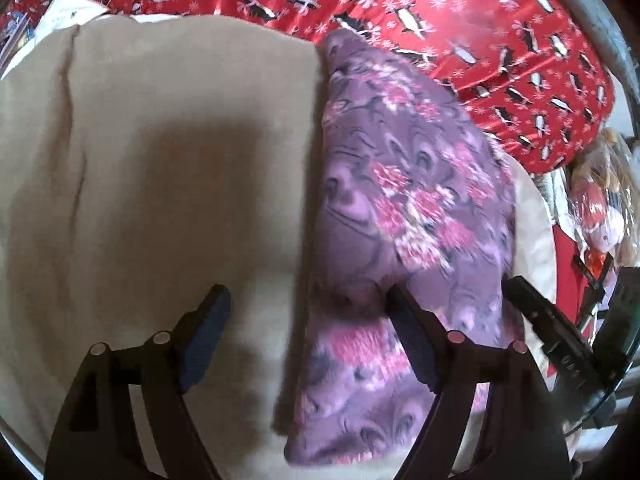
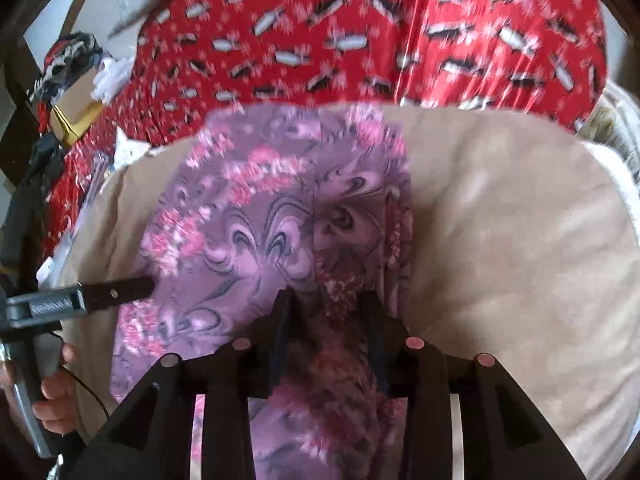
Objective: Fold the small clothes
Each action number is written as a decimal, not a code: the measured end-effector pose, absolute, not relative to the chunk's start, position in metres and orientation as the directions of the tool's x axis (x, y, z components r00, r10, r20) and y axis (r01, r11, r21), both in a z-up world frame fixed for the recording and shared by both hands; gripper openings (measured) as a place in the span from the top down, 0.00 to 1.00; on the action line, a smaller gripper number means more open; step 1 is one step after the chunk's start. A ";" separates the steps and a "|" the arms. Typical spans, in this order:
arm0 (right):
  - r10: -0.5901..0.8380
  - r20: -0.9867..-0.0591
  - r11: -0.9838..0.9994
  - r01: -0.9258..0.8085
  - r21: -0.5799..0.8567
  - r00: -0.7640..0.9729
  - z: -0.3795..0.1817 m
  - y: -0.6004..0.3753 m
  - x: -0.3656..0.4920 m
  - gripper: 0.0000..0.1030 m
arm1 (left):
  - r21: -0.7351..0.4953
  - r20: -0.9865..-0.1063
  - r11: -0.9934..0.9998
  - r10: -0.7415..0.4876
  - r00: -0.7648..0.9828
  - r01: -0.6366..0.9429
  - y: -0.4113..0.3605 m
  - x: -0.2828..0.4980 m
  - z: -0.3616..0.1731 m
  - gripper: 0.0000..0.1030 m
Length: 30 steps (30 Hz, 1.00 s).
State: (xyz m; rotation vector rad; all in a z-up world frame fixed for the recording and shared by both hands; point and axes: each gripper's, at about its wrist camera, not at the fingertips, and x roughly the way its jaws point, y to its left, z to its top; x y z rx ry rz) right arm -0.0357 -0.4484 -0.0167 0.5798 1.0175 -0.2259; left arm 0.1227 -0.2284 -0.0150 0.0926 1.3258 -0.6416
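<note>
A small purple garment with pink flowers [image 1: 404, 208] lies on a beige cloth [image 1: 168, 168]. My left gripper [image 1: 308, 312] is open, its right finger [image 1: 412, 344] resting on the garment's near edge and its left finger over bare beige cloth. In the right wrist view the garment [image 2: 260, 220] lies folded lengthwise, and my right gripper [image 2: 328, 316] is shut on a bunched near part of it. The left gripper's finger [image 2: 116, 292] shows at the left of that view, at the garment's left edge. The right gripper shows at the right edge of the left wrist view [image 1: 560, 336].
A red cover with a penguin pattern [image 1: 440, 16] lies behind the beige cloth. Toys in plastic wrap [image 1: 600, 208] sit at the right. A cardboard box and clutter [image 2: 76, 92] lie at the far left. The person's hand [image 2: 56, 392] holds the left gripper's handle.
</note>
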 end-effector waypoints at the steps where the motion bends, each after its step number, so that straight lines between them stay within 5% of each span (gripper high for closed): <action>1: 0.087 -0.838 0.823 0.435 0.365 0.539 -0.010 -0.449 -0.042 0.64 | -0.283 -0.921 0.825 -0.377 0.103 0.489 -0.227 0.120 -0.011 0.22; 7: 0.097 -0.877 0.799 0.489 0.350 0.470 -0.024 -0.440 -0.073 0.52 | -0.203 -0.947 0.831 -0.300 0.111 0.519 -0.220 0.095 -0.025 0.21; 10: 0.138 -0.845 0.770 0.481 0.419 0.516 -0.023 -0.439 -0.087 0.84 | -0.191 -0.954 0.830 -0.283 0.101 0.525 -0.222 0.086 -0.032 0.22; 16: 0.119 -0.853 0.762 0.505 0.406 0.508 -0.027 -0.446 -0.093 0.90 | -0.131 -0.955 0.814 -0.258 0.150 0.565 -0.226 0.078 -0.030 0.21; 21: 0.159 -0.835 0.708 0.529 0.468 0.526 -0.025 -0.456 -0.090 0.81 | -0.130 -0.949 0.810 -0.268 0.164 0.571 -0.230 0.082 -0.022 0.22; 26: 0.143 -0.789 0.666 0.531 0.523 0.597 -0.018 -0.476 -0.072 0.46 | -0.161 -0.933 0.806 -0.313 0.179 0.570 -0.247 0.105 -0.008 0.22; 29: 0.169 -0.806 0.659 0.543 0.521 0.568 -0.033 -0.481 -0.051 0.50 | -0.117 -0.936 0.807 -0.284 0.207 0.578 -0.256 0.115 -0.009 0.24; 30: 0.174 -0.805 0.672 0.530 0.518 0.567 -0.035 -0.479 -0.045 0.59 | -0.105 -0.931 0.799 -0.287 0.223 0.593 -0.259 0.116 -0.008 0.37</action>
